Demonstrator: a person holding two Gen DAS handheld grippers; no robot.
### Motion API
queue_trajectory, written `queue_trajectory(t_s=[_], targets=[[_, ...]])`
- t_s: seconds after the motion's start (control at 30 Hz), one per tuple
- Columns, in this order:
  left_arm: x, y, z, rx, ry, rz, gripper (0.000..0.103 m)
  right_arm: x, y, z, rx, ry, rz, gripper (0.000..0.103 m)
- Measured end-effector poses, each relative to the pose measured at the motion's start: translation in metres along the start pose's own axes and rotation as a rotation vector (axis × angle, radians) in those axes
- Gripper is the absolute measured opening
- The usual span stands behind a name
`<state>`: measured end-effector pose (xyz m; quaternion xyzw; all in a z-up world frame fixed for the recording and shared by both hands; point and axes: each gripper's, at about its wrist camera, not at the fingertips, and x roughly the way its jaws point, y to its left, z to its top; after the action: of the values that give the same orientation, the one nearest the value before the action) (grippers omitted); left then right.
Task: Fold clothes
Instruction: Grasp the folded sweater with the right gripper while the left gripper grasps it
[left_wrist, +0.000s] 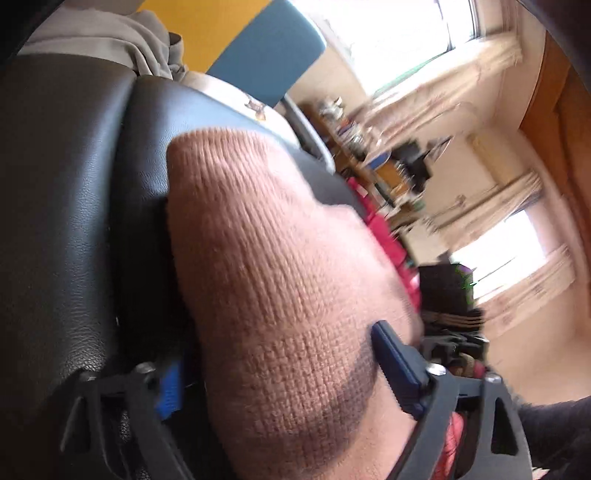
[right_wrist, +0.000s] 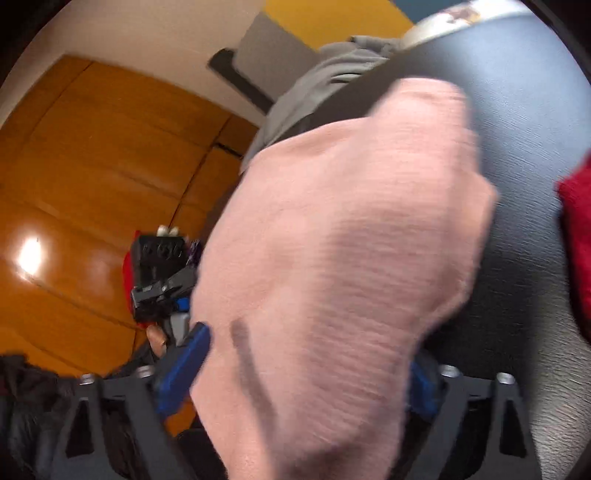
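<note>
Pink knit garment (left_wrist: 280, 280) between both jaws; no writing legible.

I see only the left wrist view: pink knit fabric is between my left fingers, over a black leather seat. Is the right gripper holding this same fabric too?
Observer: Yes. In the right wrist view the right gripper is shut on the same pink knit garment; the fabric fills the gap between its fingers.
Operator: Is anything lying near the garment on that side?
Observer: A red cloth lies on the black leather seat at that picture's right edge. Bare leather shows between it and the garment, so they do not touch.
</note>
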<state>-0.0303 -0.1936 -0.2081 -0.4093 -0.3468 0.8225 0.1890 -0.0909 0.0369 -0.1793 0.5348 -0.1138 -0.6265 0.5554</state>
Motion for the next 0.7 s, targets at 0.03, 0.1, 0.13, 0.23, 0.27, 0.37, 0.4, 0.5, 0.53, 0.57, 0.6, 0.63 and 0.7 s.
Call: queue_trajectory(t_s=[0.03, 0.1, 0.13, 0.23, 0.27, 0.37, 0.4, 0.5, 0.53, 0.57, 0.6, 0.63, 0.7], targets=[[-0.005, -0.001, -0.003, -0.01, -0.01, -0.003, 0.05, 0.003, 0.003, -0.001, 0.009, 0.008, -0.017, 0.103], [-0.019, -0.004, -0.012, -0.019, -0.041, -0.001, 0.044, 0.008, 0.008, -0.003, 0.037, 0.021, -0.051, 0.056], [-0.029, -0.006, -0.02, -0.022, -0.06, 0.007, 0.043, 0.01, 0.01, -0.004, 0.051, 0.027, -0.069, 0.044], [-0.056, -0.007, -0.043, -0.052, -0.108, 0.024, 0.042, 0.022, 0.029, -0.016, 0.032, 0.05, -0.096, 0.045], [-0.07, -0.008, -0.052, -0.059, -0.133, 0.027, 0.042, 0.028, 0.04, -0.02, 0.016, 0.056, -0.086, 0.045], [-0.127, -0.015, -0.08, -0.045, -0.227, 0.056, 0.042, 0.047, 0.077, -0.026, -0.049, 0.074, -0.034, 0.045], [-0.147, -0.018, -0.088, -0.034, -0.259, 0.072, 0.042, 0.056, 0.091, -0.025, -0.076, 0.081, -0.005, 0.045], [-0.22, -0.027, -0.105, -0.007, -0.401, 0.155, 0.042, 0.092, 0.147, -0.009, -0.186, 0.109, 0.096, 0.044], [-0.247, -0.028, -0.11, -0.006, -0.459, 0.183, 0.042, 0.107, 0.171, 0.0, -0.231, 0.122, 0.133, 0.044], [-0.275, -0.031, -0.114, -0.001, -0.522, 0.218, 0.042, 0.123, 0.195, 0.009, -0.278, 0.134, 0.171, 0.044], [-0.307, -0.034, -0.119, 0.009, -0.596, 0.262, 0.042, 0.136, 0.219, 0.019, -0.323, 0.143, 0.202, 0.044], [-0.331, -0.038, -0.122, 0.017, -0.653, 0.295, 0.042, 0.15, 0.243, 0.029, -0.368, 0.151, 0.232, 0.044], [-0.383, -0.048, -0.128, 0.039, -0.778, 0.367, 0.042, 0.178, 0.298, 0.052, -0.47, 0.167, 0.296, 0.044]])
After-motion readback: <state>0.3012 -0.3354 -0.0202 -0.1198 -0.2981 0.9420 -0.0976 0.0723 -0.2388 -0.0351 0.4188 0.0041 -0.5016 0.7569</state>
